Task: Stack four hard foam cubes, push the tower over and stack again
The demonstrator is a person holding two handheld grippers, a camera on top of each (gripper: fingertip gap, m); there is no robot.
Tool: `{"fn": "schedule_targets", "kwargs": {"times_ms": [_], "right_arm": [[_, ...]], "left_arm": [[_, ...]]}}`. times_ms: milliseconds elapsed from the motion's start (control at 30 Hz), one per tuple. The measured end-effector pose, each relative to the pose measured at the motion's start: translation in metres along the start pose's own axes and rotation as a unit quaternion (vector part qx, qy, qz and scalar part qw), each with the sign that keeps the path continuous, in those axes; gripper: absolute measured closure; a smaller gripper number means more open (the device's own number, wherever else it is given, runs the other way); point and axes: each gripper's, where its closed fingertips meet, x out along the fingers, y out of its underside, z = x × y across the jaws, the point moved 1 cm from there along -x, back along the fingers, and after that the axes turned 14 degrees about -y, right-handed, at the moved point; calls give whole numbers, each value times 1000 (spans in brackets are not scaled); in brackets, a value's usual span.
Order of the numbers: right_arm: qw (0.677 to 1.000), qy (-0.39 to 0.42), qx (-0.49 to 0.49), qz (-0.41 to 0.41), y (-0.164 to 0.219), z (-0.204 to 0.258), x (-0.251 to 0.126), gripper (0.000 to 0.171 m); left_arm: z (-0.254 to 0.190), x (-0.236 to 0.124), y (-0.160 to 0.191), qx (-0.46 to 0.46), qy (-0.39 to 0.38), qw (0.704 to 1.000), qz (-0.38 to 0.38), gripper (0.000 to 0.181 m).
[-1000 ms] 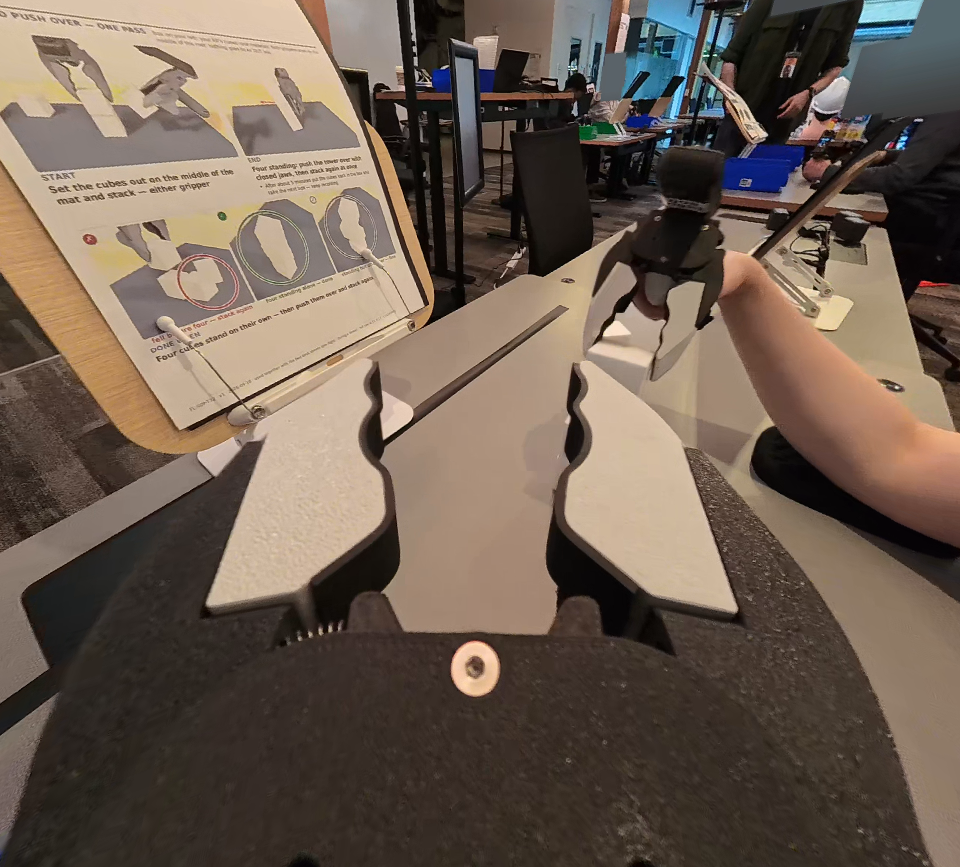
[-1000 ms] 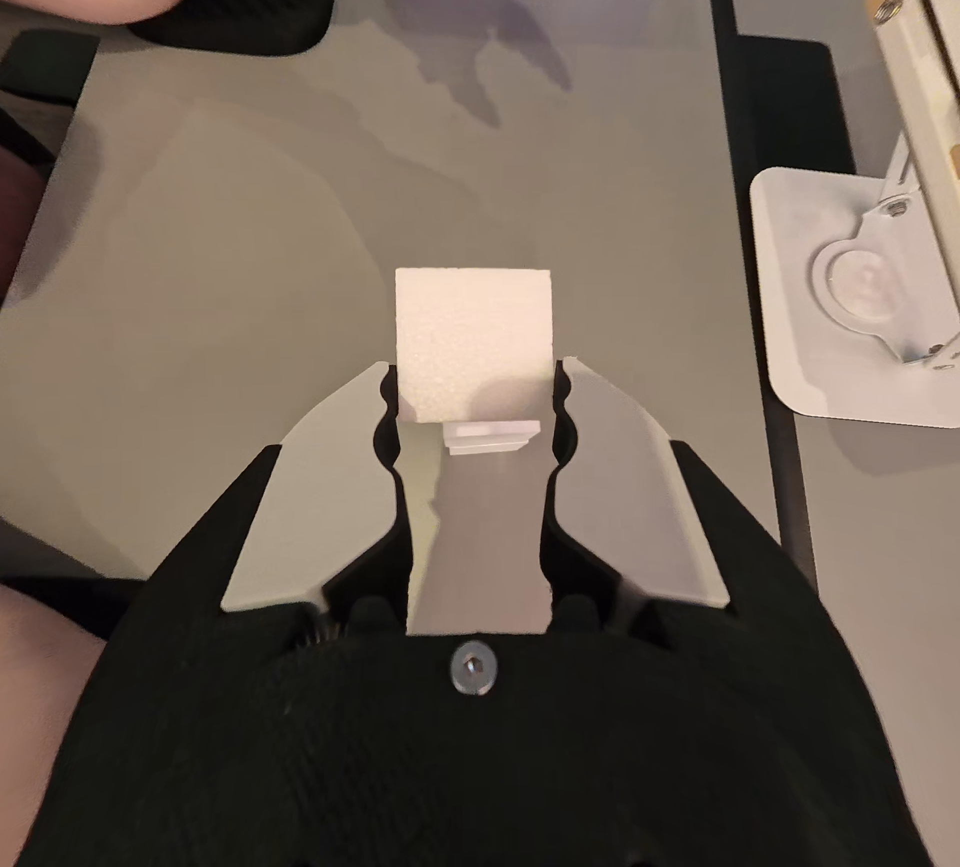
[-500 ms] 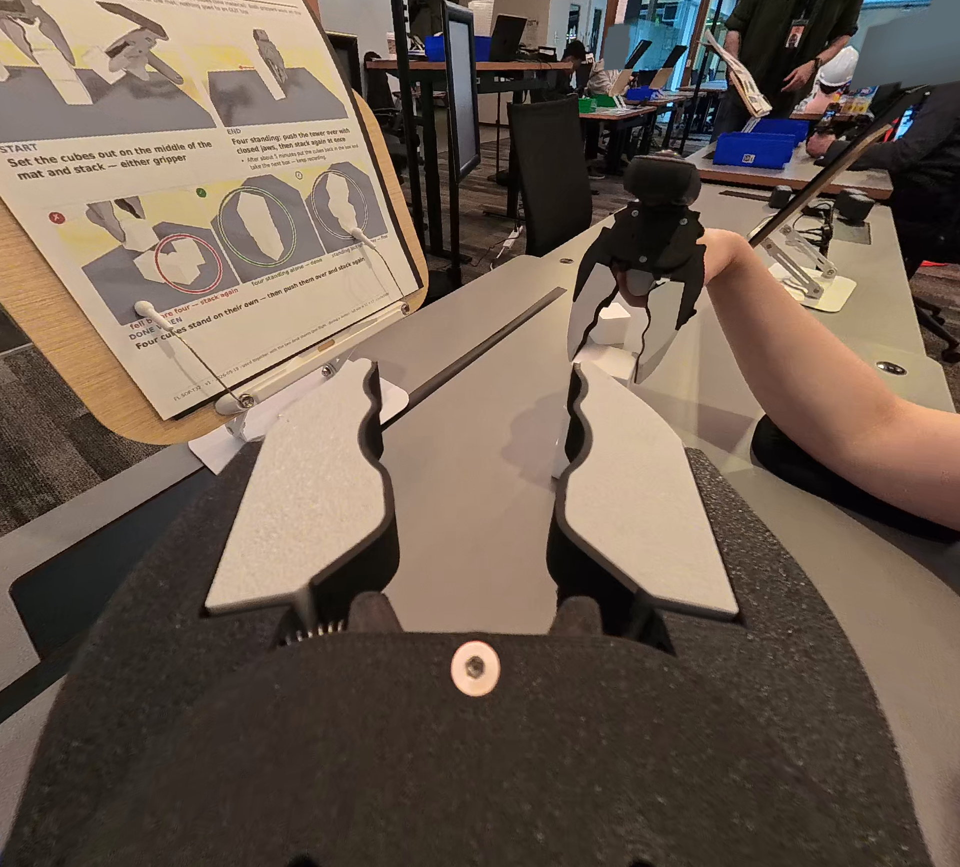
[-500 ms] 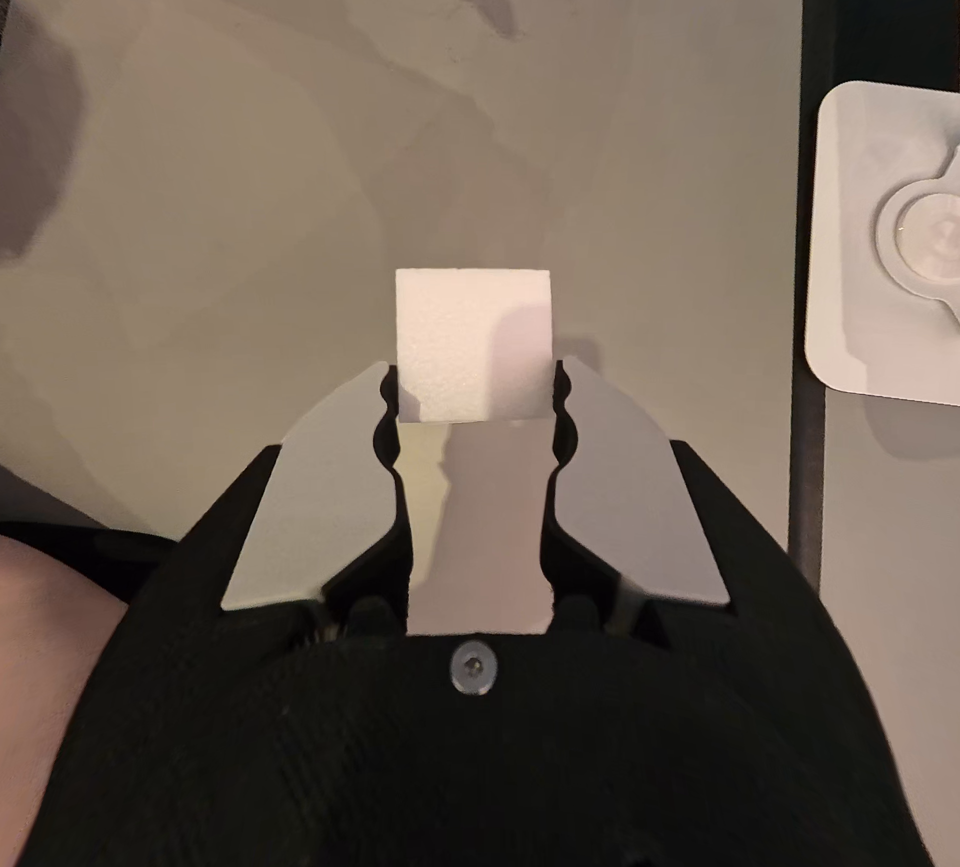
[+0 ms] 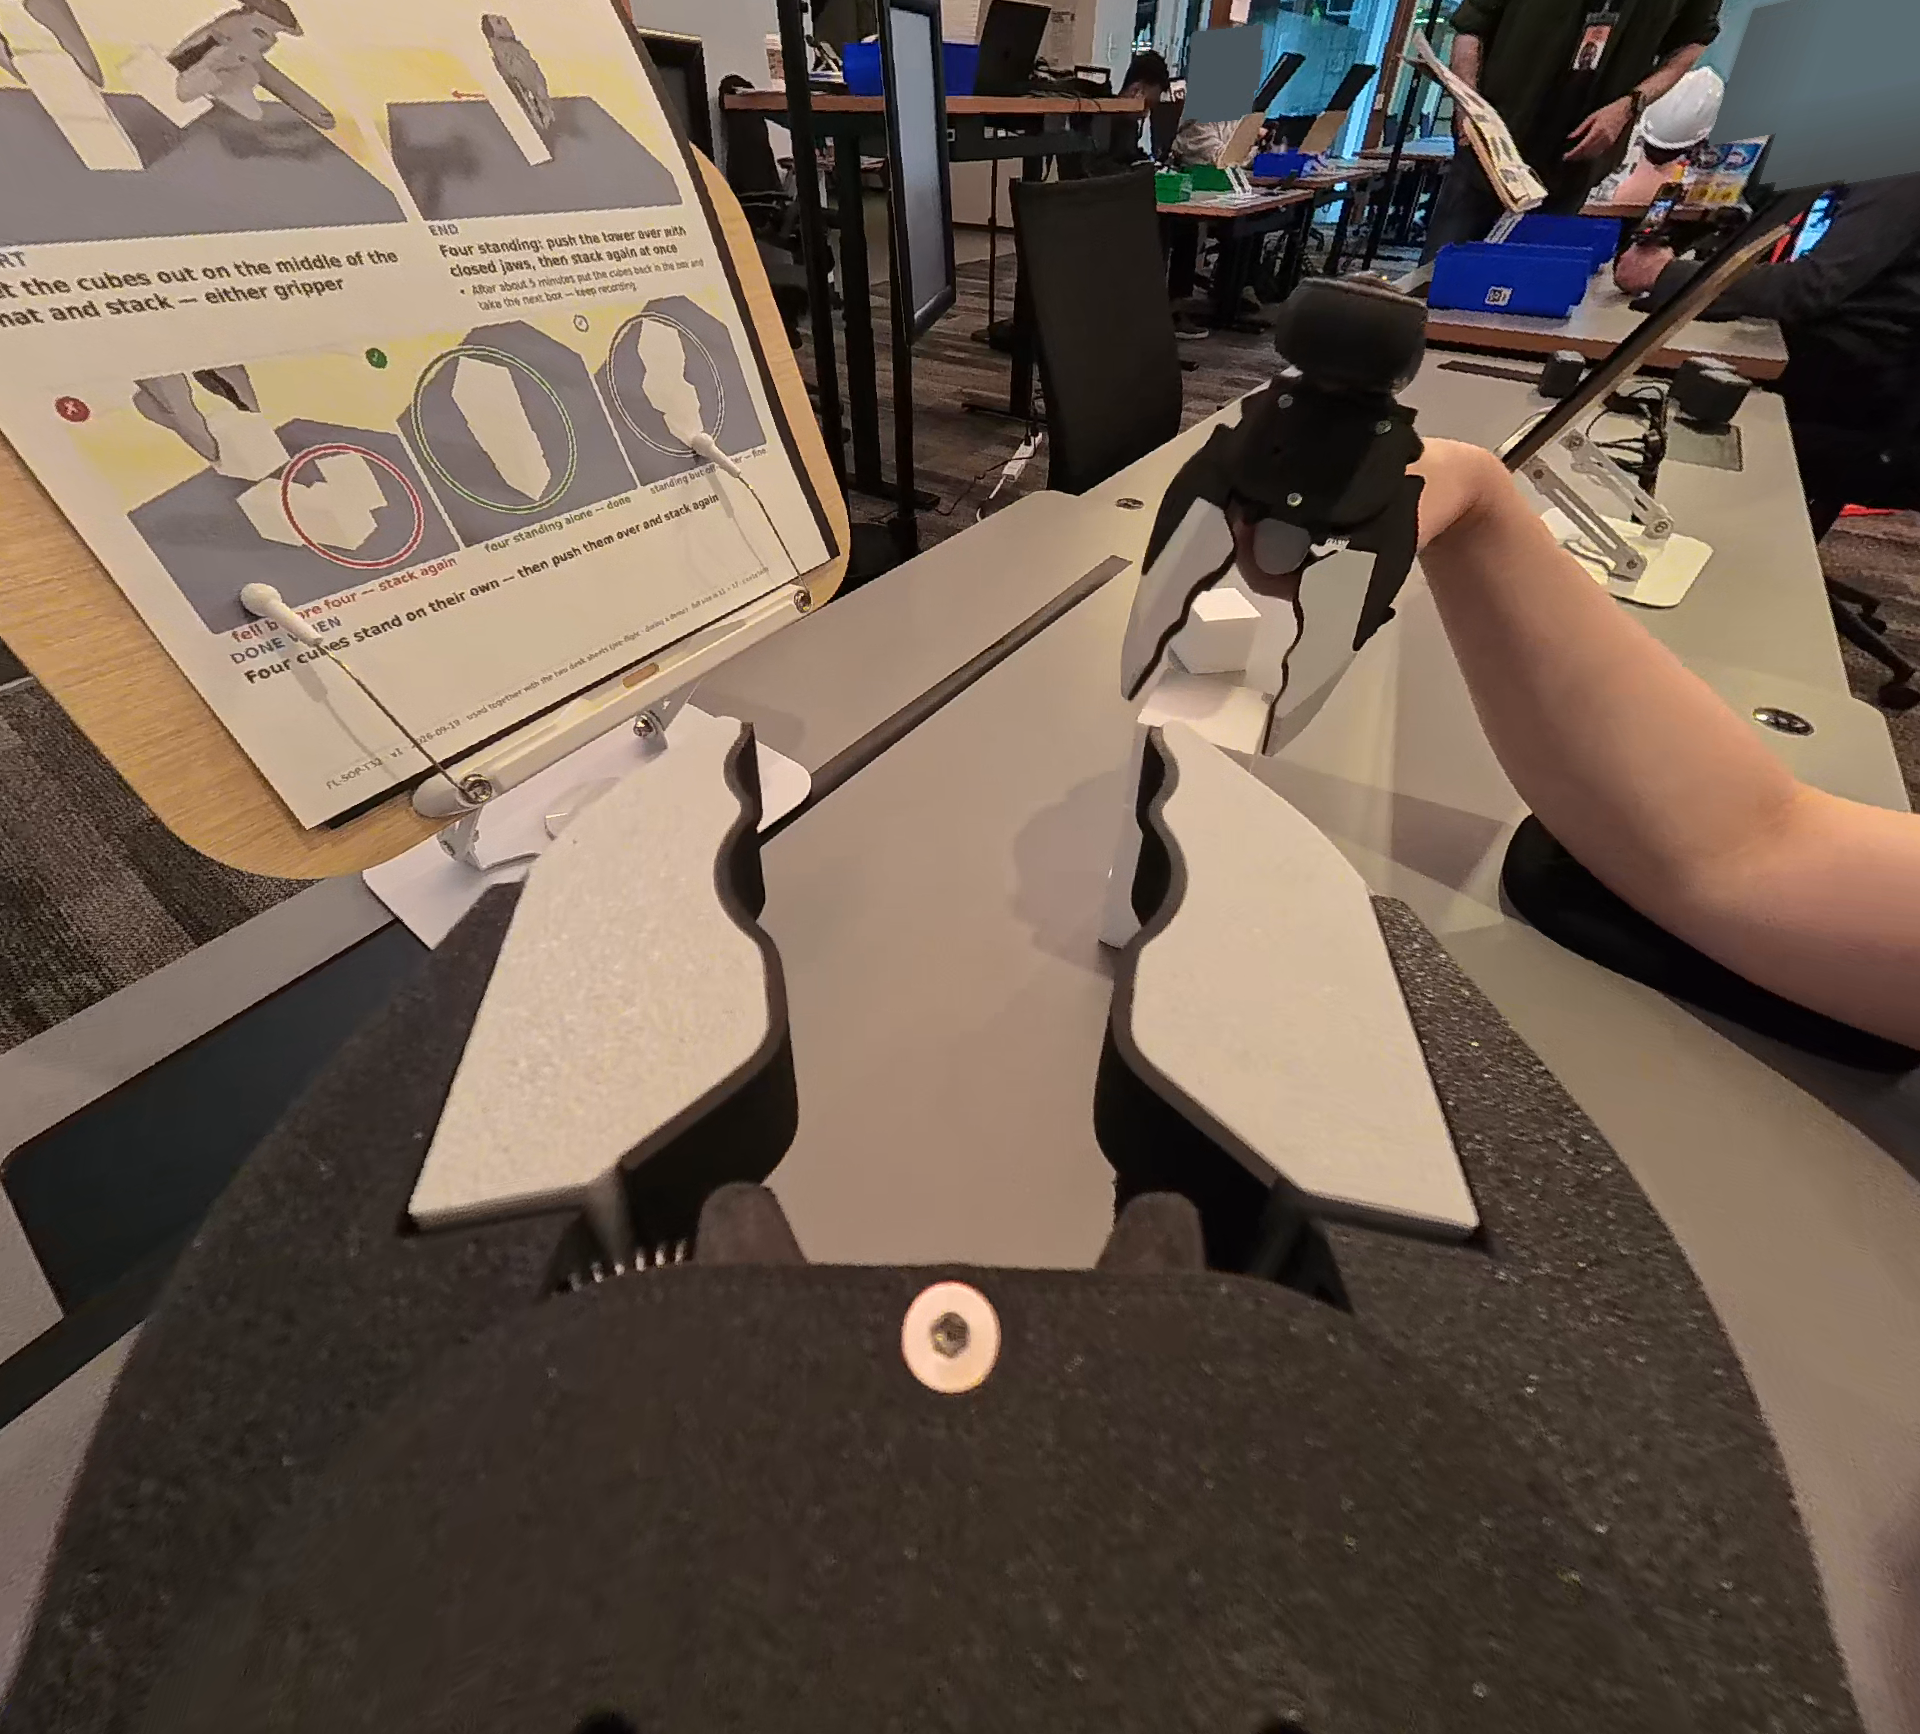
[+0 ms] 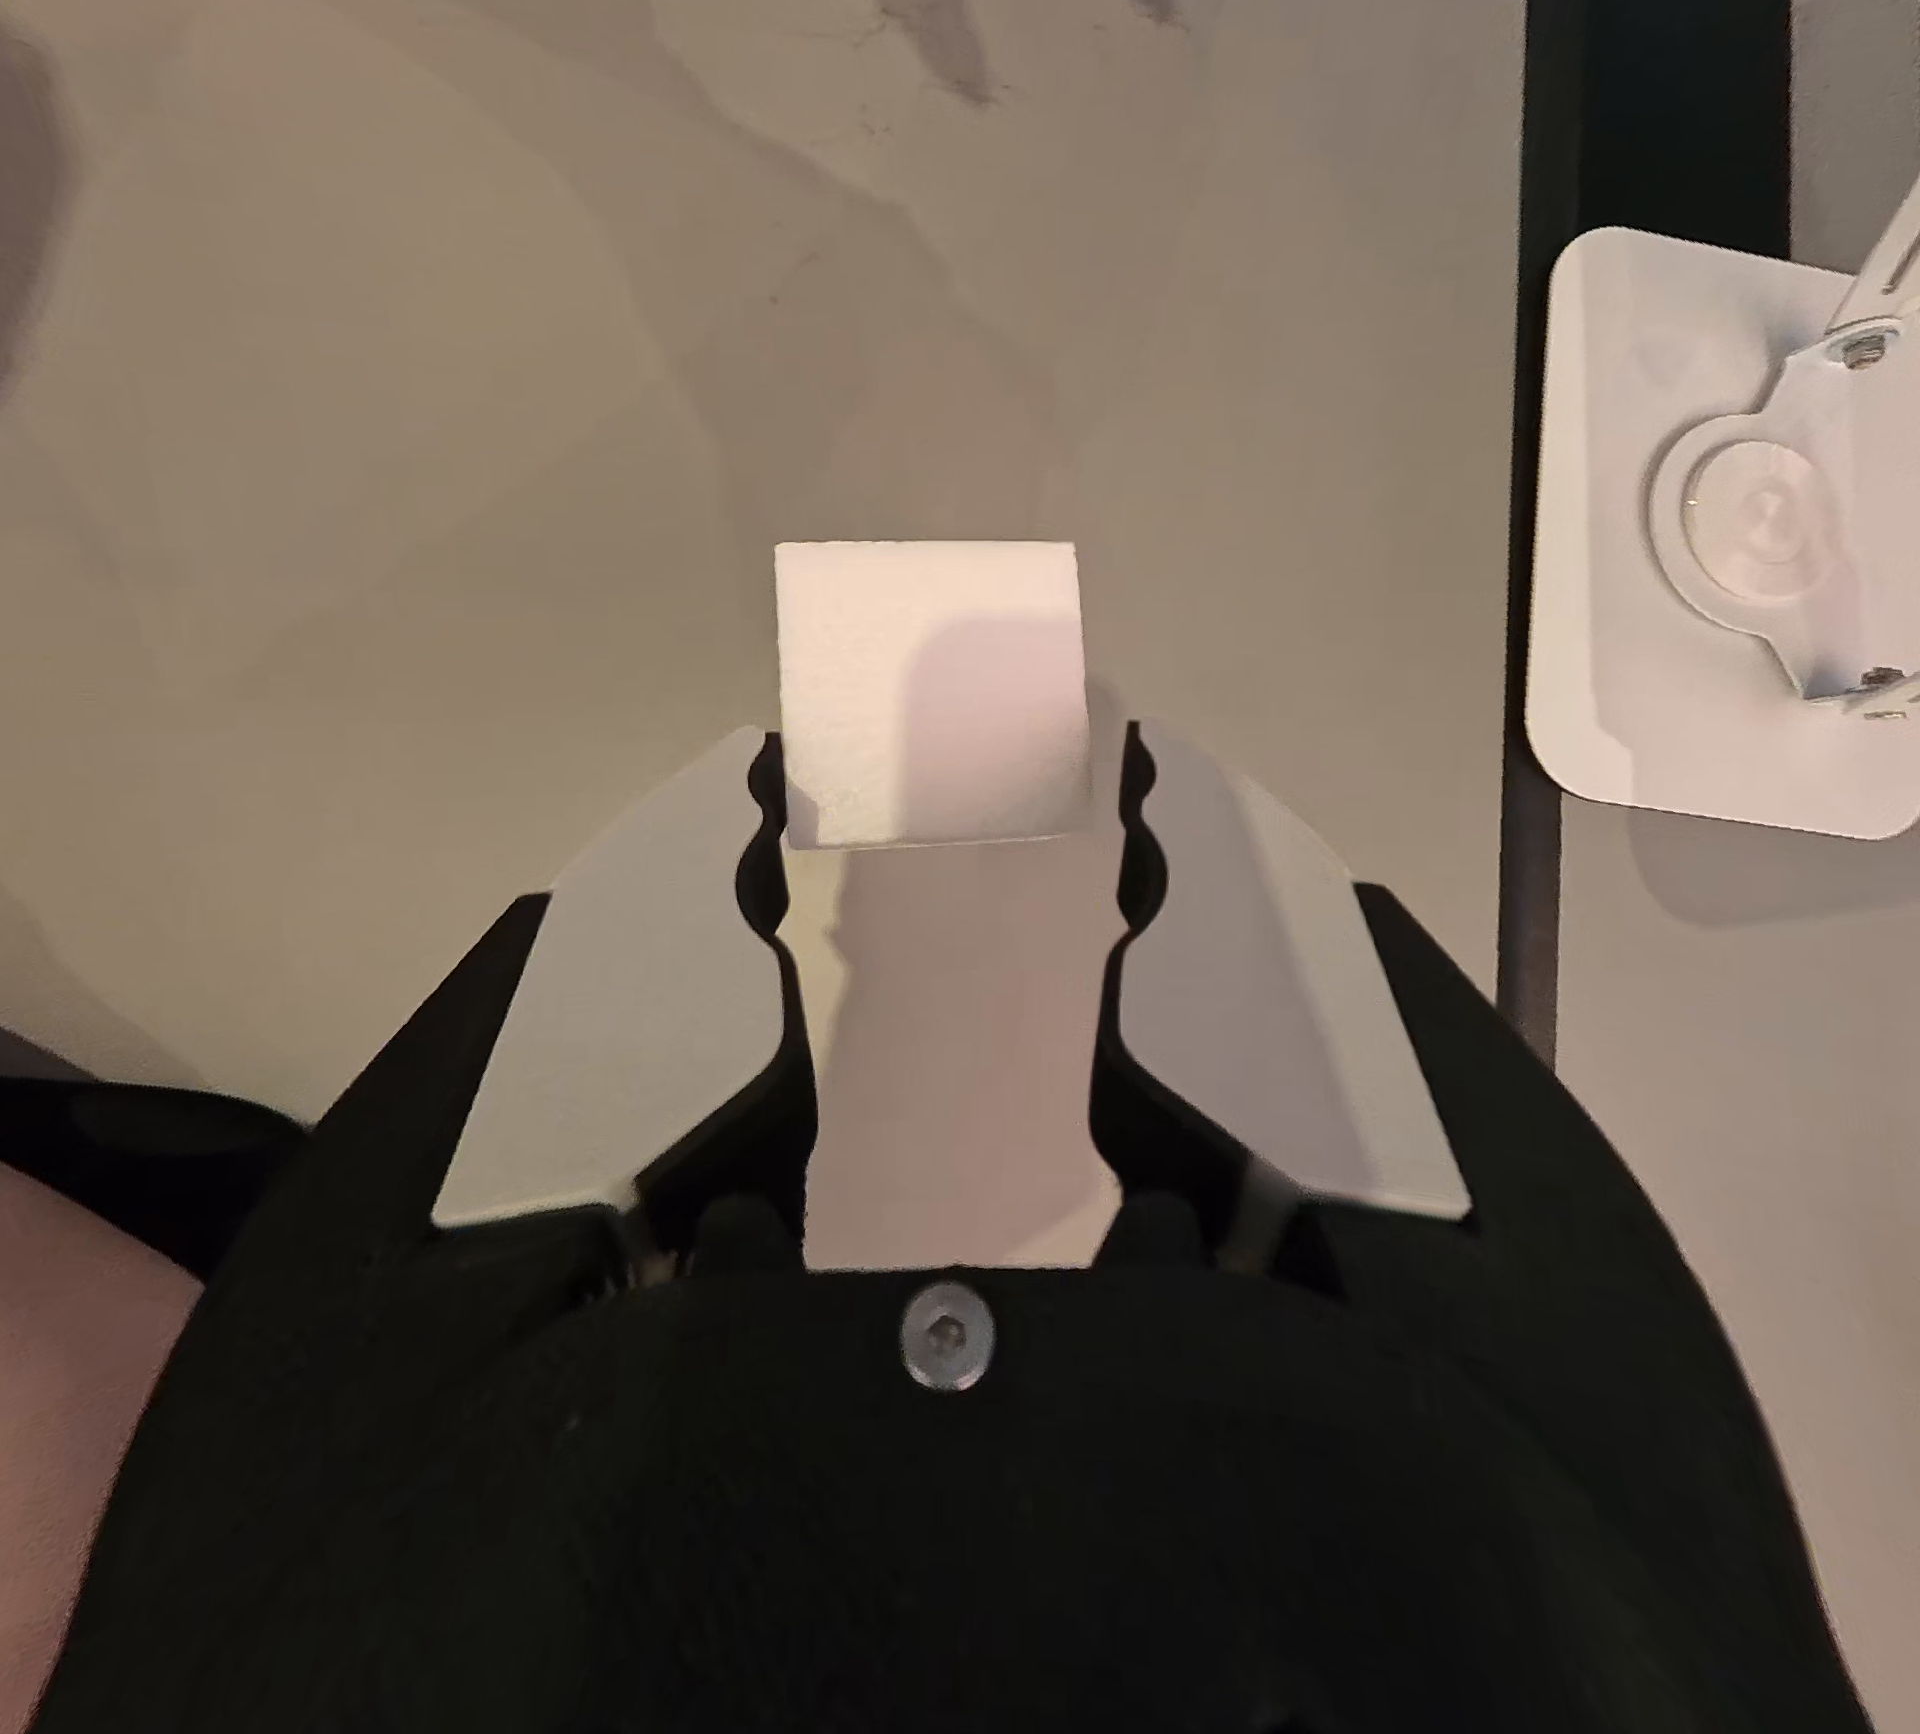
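Right gripper point(image 6: 940, 749) has opened slightly around white, grainy cube point(image 6: 930, 692).

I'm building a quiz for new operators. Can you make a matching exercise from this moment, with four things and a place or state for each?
1. left gripper
2. top cube
3. instruction sheet
4. blue bin

A. on a far desk
B. between the fingertips of the right gripper
C. open, nothing in it
D. propped on a wooden board

Pairs: 1-C, 2-B, 3-D, 4-A
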Motion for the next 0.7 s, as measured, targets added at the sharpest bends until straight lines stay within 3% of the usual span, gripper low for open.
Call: {"fn": "schedule_targets", "kwargs": {"times_ms": [133,233,333,467,700], "right_arm": [[1000,20,9,-17,2,6,-15,97],[994,66,26,-83,13,13,-53,96],[964,189,118,-145,69,-7,-106,96],[889,338,282,-124,195,-25,-146,102],[859,363,340,-122,252,-15,-143,100]], "left_arm": [[0,-2,-1,-1,0,1000,-1,111],[-2,-4,-3,-1,4,1000,-3,111],[-1,-7,-4,2,3,1000,-5,111],[-2,-13,-11,-3,9,1000,-17,111],[3,-19,-14,-11,7,1000,-24,111]]}}
